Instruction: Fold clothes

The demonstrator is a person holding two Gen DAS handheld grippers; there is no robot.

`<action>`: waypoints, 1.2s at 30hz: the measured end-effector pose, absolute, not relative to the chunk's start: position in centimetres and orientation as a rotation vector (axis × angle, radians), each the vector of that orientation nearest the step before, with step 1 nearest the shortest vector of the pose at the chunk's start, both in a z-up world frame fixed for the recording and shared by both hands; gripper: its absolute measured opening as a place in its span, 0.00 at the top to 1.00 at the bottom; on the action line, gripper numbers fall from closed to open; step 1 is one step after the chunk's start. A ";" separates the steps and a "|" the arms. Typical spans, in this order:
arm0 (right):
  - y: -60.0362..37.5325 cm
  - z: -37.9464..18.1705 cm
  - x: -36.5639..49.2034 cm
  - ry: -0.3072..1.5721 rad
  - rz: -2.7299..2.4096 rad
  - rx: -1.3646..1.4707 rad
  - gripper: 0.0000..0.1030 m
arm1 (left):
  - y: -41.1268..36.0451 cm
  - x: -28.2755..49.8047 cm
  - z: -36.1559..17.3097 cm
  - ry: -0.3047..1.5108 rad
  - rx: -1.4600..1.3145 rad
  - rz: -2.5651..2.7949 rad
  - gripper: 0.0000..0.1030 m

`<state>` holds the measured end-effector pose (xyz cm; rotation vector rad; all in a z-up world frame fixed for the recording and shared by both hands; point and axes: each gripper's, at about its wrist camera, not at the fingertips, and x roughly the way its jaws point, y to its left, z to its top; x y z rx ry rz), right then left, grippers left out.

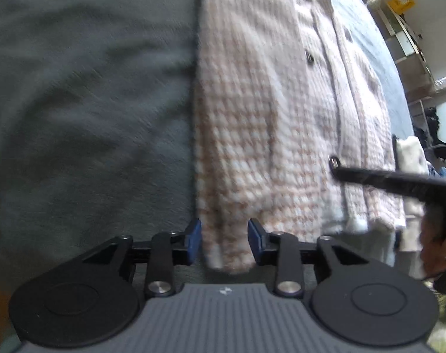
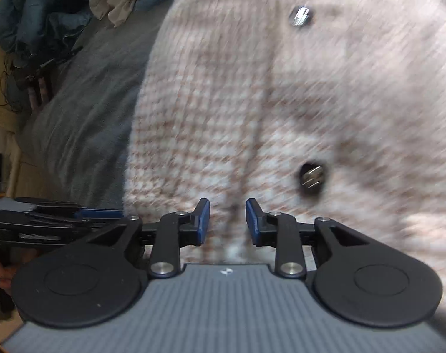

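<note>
— Where is the cardigan (image 1: 281,123) seen from the left gripper (image 1: 224,239)?

— It is laid lengthwise up the frame's centre on the grey bedspread (image 1: 75,103), its folded hem end framed between the parted pads, not clamped.

— And the right gripper (image 2: 227,220)?

— It is held open too, directly over the button placket at lower centre, nothing gripped. The hem is judged nearer the left.

No legible text. Small white logo mark on grey gripper body (image 1: 225,290), both views; unreadable.
</note>
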<state>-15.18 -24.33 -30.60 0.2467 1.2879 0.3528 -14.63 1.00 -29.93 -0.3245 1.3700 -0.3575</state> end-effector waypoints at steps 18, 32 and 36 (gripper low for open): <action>-18.5 -32.8 10.5 0.806 0.258 -0.302 0.80 | -2.8 -7.2 -34.8 1.322 -0.430 -0.601 0.64; -21.2 -35.8 17.7 0.908 0.132 -0.245 0.82 | -1.0 -6.0 -36.9 1.348 -0.538 -0.697 0.64; -22.1 -32.5 17.3 0.885 0.118 -0.117 0.81 | -0.8 -6.2 -37.4 1.338 -0.571 -0.695 0.64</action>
